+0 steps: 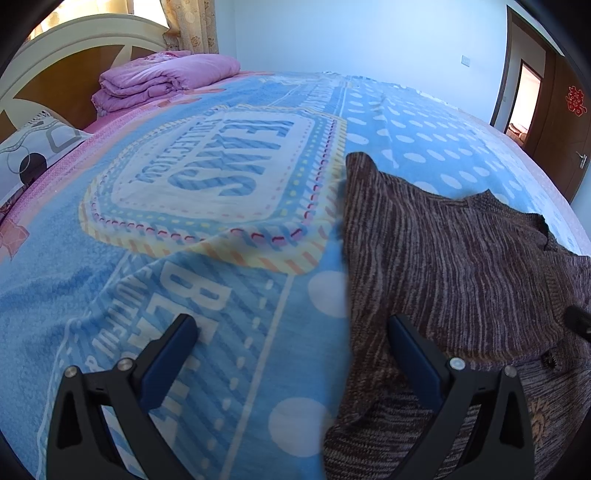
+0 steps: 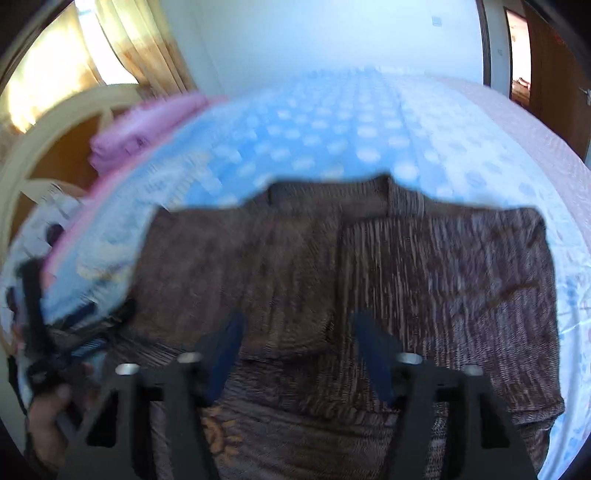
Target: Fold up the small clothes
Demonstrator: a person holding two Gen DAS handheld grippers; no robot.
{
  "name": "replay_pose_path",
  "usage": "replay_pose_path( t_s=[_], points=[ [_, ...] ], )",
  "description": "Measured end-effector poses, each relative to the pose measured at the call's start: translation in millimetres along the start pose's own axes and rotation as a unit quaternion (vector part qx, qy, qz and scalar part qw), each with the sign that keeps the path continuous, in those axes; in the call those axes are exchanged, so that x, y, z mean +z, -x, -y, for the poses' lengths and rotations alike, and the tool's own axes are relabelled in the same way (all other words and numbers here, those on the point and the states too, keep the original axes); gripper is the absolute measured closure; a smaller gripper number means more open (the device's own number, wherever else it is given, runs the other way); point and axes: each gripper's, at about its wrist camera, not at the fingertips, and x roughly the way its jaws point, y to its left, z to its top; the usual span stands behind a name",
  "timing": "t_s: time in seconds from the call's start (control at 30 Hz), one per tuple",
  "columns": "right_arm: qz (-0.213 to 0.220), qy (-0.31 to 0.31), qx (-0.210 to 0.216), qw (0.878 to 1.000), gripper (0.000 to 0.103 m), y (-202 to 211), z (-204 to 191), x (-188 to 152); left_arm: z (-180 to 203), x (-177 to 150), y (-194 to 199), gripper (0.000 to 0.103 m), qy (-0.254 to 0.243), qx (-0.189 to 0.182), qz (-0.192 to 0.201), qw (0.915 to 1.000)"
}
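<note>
One sweater [image 1: 450, 266], brown with fine stripes, lies spread on the blanket [image 1: 184, 258]. In the left wrist view it fills the lower right of the frame, its left edge running up the middle to a corner just right of centre. In the right wrist view (blurred throughout) the sweater [image 2: 369, 277] takes up the middle and lower part of the frame, with its collar at the top centre.

The left gripper [image 1: 291, 328] sits at the bottom of its own view with its fingers spread wide and nothing between them; the left finger [image 1: 170, 362] is over bare blanket and the right finger over the sweater's edge, so the edge falls between them. In the right wrist view the left gripper [image 2: 74, 347] shows as a dark blur at the lower left, beside the sweater's left edge.

The right gripper [image 2: 299, 328] is at the bottom centre of its view, fingers apart and holding nothing, with the sweater below them; whether they touch the cloth cannot be told.

The blanket is blue with white dots and a printed badge at the centre left. A folded pink quilt [image 1: 166, 77] lies in the upper left by the headboard [image 1: 55, 62], a pillow [image 1: 33, 155] at the left edge, curtains [image 1: 192, 22] at the top, and a brown door [image 1: 554, 110] at the upper right.
</note>
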Motion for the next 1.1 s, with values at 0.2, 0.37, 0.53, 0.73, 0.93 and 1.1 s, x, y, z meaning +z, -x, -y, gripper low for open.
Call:
replay_pose_path(
  t_s=[0.2, 0.37, 0.53, 0.73, 0.93, 1.1],
  points=[
    [0.021, 0.005, 0.008, 1.0, 0.098, 17, 3, -17, 0, -1, 2, 0.0, 0.001, -0.001, 0.001, 1.0],
    [0.018, 0.031, -0.019, 0.999, 0.1, 18, 2, -29, 1, -1, 2, 0.0, -0.001, 0.003, 0.0, 1.0],
    [0.052, 0.026, -0.063, 0.996, 0.082, 25, 9, -28, 3, -2, 1, 0.0, -0.003, 0.004, -0.001, 1.0],
    [0.087, 0.082, 0.004, 0.993, 0.065, 42, -24, -23, 3, -2, 2, 0.0, -0.005, 0.007, 0.001, 1.0],
    [0.019, 0.059, 0.02, 0.998, 0.065, 0, -25, -23, 2, -2, 3, 0.0, -0.003, 0.005, 0.002, 1.0],
    [0.023, 0.067, 0.024, 0.997, 0.066, 1, -22, -32, 3, -2, 3, 0.0, -0.003, 0.005, 0.002, 1.0]
  ],
)
